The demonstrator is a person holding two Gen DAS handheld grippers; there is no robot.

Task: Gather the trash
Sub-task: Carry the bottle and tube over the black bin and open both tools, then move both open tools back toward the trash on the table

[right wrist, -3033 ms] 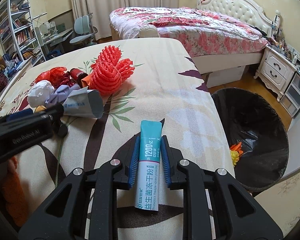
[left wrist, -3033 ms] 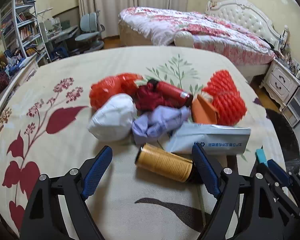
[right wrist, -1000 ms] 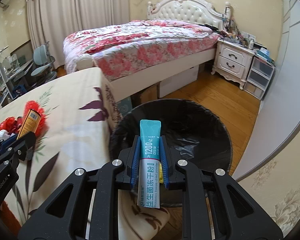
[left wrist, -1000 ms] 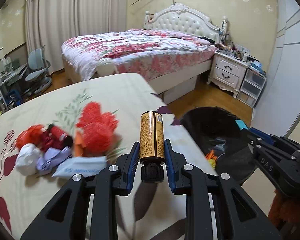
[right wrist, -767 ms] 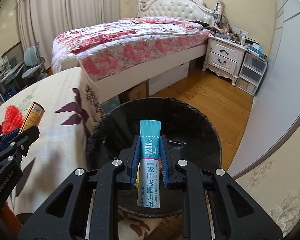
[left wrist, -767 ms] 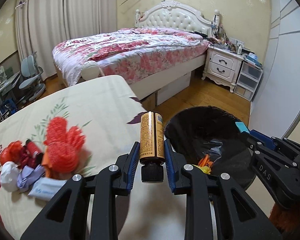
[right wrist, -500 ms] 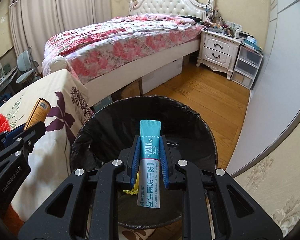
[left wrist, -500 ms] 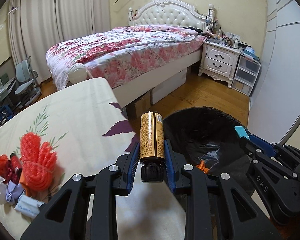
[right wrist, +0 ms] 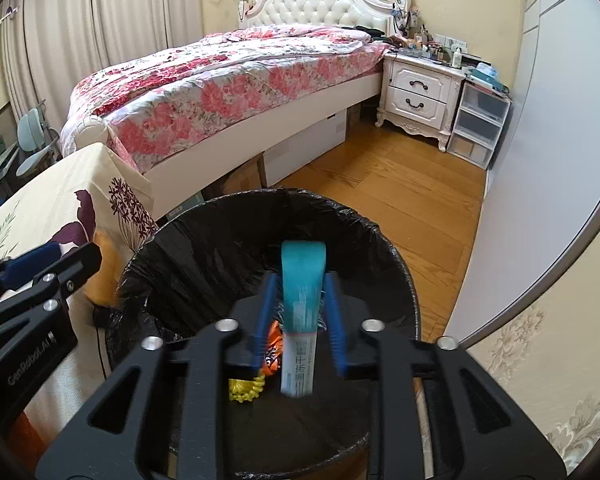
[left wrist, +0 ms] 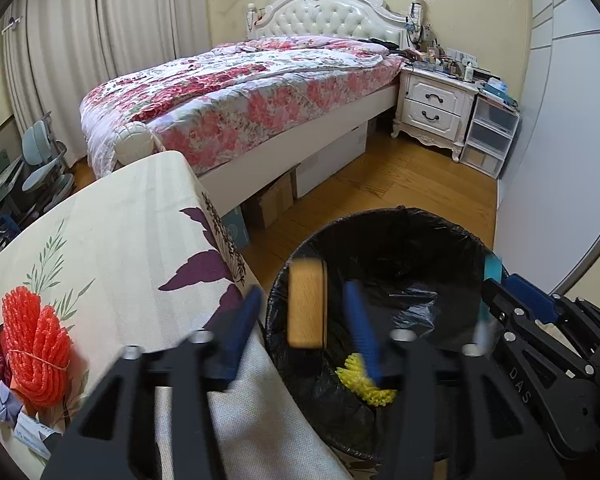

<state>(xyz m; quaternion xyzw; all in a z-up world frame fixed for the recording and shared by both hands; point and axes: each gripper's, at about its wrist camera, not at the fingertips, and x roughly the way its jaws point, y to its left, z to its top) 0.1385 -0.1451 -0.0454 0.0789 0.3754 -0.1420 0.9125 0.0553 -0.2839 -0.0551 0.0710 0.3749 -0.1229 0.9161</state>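
Bedroom, wood floor; round bin with black plastic liner (right wrist: 380,248) beside floral-cloth desk (left wrist: 112,240). Left gripper (left wrist: 300,328): jaws opening, blurred golden-yellow cylindrical bottle (left wrist: 306,304) loose between them, above bin. Right gripper (right wrist: 300,312): jaws opening, teal paper sachet (right wrist: 300,312) between them, above bin.

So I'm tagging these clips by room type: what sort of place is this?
A home bedroom, most likely: a bed with a floral quilt and tufted headboard, a white nightstand beside it, and curtains behind. A lined trash bin stands on the wood floor.
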